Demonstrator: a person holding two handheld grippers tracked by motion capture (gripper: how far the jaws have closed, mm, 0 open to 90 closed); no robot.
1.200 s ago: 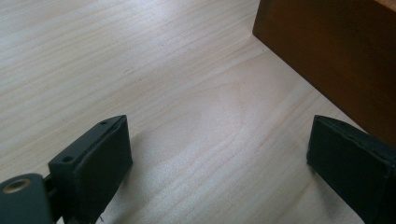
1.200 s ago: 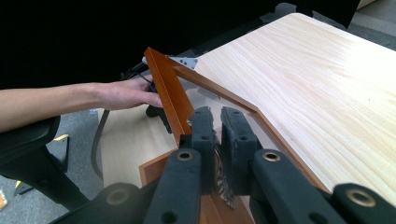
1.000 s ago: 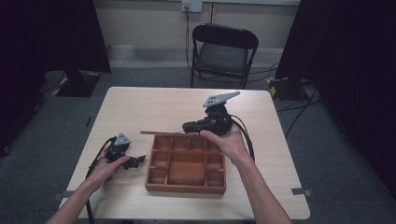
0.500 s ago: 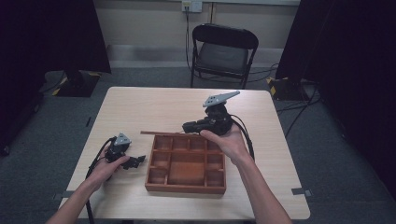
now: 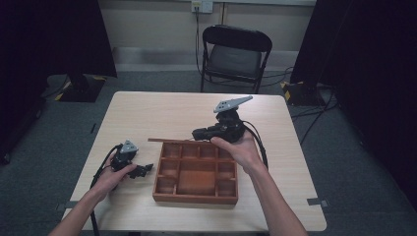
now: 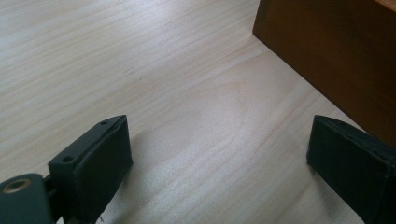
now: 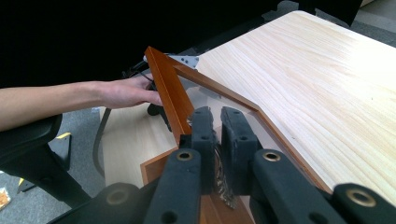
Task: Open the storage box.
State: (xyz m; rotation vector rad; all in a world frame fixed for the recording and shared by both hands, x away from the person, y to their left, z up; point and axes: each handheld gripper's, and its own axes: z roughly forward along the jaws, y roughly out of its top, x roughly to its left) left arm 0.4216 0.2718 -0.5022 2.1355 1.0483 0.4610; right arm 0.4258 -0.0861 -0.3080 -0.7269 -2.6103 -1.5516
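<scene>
A brown wooden tray [image 5: 195, 198] with several empty compartments lies mid-table. Its lid [image 5: 167, 141], a thin wooden frame with a clear pane, is raised over the tray's far edge and appears edge-on from above. My right gripper [image 5: 197, 132] is shut on the lid's frame; in the right gripper view the jaws [image 7: 215, 122] pinch the lid [image 7: 170, 88] near its corner. My left gripper [image 5: 144, 170] rests on the table just left of the tray. It stands open [image 6: 219, 154] with bare tabletop between its jaws, and the tray's wall [image 6: 336, 56] is close by its right jaw.
The light wooden table [image 5: 157, 113] has free room behind and to both sides of the tray. A black folding chair [image 5: 235, 54] stands beyond the far edge. Cables trail from both grippers. Dark curtains flank the room.
</scene>
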